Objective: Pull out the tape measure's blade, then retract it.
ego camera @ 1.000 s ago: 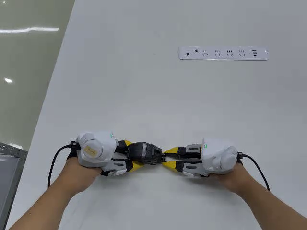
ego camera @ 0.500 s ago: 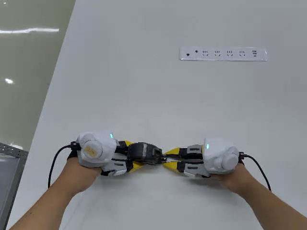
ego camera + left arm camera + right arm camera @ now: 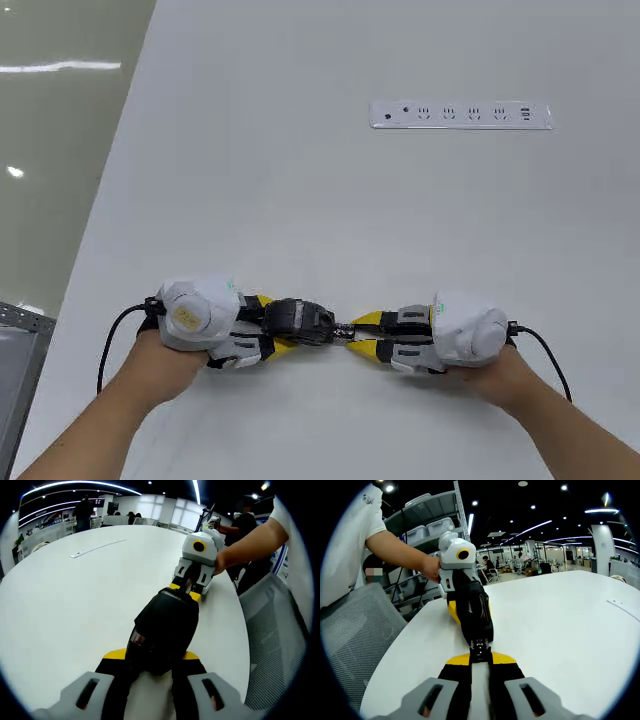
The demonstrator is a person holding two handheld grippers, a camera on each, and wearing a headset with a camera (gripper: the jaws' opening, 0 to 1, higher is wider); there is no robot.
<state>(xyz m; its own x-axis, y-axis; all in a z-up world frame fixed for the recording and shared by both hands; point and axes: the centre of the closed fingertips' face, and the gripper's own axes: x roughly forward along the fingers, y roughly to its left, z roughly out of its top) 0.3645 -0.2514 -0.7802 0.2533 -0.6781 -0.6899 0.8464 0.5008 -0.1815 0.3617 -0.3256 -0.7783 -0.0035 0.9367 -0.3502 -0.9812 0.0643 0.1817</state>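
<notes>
Left gripper (image 3: 274,324): fingers clamped on tape (image 3: 300,320).
Right gripper (image 3: 354,331): fingers narrow, pinching blade (image 3: 479,645) tip.
Blade: short, between both fingers' tips.

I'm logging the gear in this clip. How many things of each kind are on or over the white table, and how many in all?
tape measure: 1
power strip: 1
grippers: 2, the left gripper and the right gripper
total: 4
</notes>
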